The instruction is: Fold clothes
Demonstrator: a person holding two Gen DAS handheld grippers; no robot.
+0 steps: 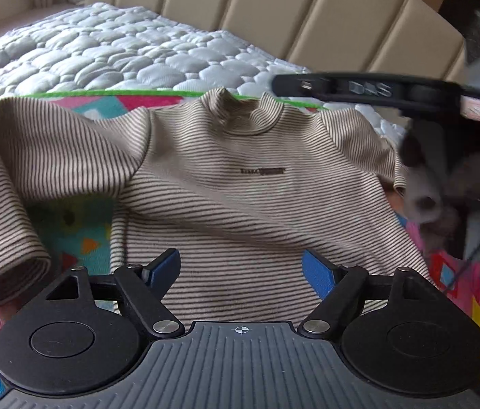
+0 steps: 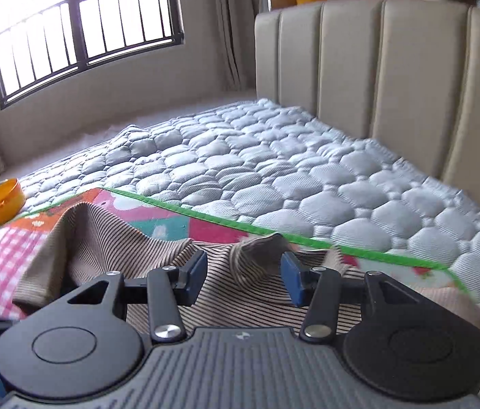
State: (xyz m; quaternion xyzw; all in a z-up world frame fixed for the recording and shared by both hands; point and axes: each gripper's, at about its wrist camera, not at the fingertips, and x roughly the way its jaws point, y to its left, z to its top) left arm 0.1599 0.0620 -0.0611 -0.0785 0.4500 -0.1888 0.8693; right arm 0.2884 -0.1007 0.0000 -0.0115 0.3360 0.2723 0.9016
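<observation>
A small beige shirt with thin brown stripes (image 1: 226, 197) lies front up on a colourful play mat (image 1: 79, 235). Its left sleeve (image 1: 18, 177) bends down to the near left. My left gripper (image 1: 241, 269) is open over the shirt's lower hem, with the blue pads on either side of the cloth. My right gripper (image 2: 244, 274) is open just above the shirt (image 2: 226, 300), near its raised collar (image 2: 260, 252). The right gripper also shows in the left wrist view (image 1: 393, 92), blurred, at the shirt's right shoulder.
The mat lies on a grey quilted mattress (image 2: 274, 177) with a beige padded headboard (image 2: 393, 78) behind. An orange cap (image 2: 4, 200) sits on the mattress at the far left. A barred window (image 2: 79, 24) is beyond. Blurred dark shapes (image 1: 461, 197) are at the right.
</observation>
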